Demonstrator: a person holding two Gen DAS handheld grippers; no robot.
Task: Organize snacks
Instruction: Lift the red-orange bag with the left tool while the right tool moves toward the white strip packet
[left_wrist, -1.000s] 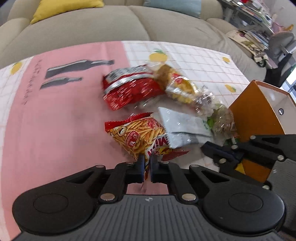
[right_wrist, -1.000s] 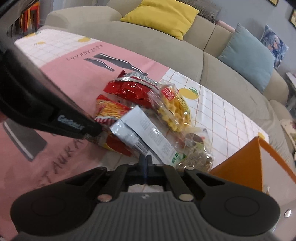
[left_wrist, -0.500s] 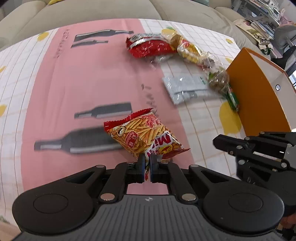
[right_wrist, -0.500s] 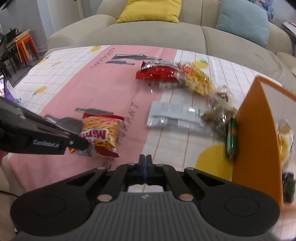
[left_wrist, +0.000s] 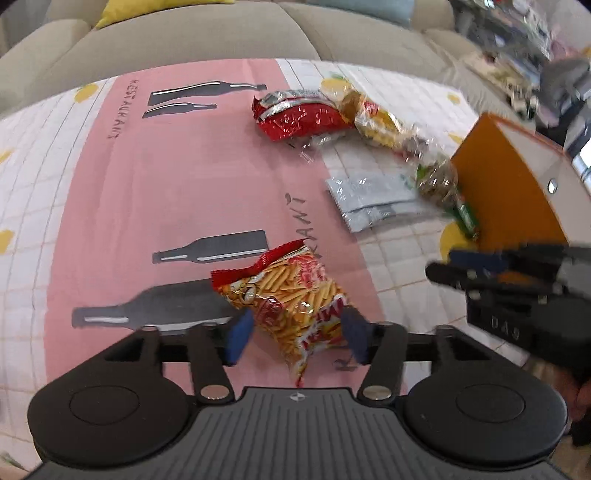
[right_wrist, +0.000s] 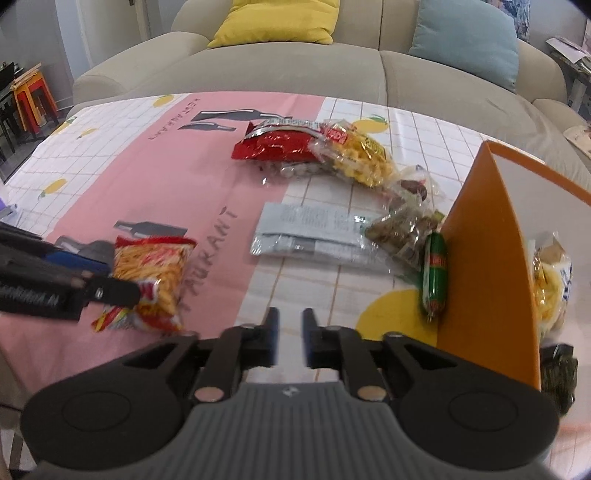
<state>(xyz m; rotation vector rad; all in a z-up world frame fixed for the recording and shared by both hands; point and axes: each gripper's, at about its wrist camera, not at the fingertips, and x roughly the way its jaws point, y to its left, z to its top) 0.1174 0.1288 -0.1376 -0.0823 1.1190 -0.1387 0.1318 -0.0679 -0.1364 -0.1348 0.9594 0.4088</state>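
Observation:
A yellow-and-red bag of stick snacks (left_wrist: 291, 295) lies on the pink tablecloth between the fingers of my left gripper (left_wrist: 295, 332), which is open around it; the bag also shows in the right wrist view (right_wrist: 151, 273). My right gripper (right_wrist: 290, 341) is open a little and empty, above the cloth beside the orange box (right_wrist: 487, 266). Further back lie a red bag (right_wrist: 277, 142), a yellow snack bag (right_wrist: 358, 158), a silver packet (right_wrist: 314, 232), a clear bag of brown snacks (right_wrist: 402, 229) and a green sausage (right_wrist: 434, 273).
The orange box (left_wrist: 513, 195) stands at the table's right side with a yellow snack bag (right_wrist: 550, 288) inside. A beige sofa (right_wrist: 295, 70) with yellow and blue cushions runs behind the table. Red stools (right_wrist: 33, 96) stand at far left.
My left gripper carried the stick-snack bag away from the pile toward the near edge, then opened and let it go. My right gripper drew back and opened slightly.

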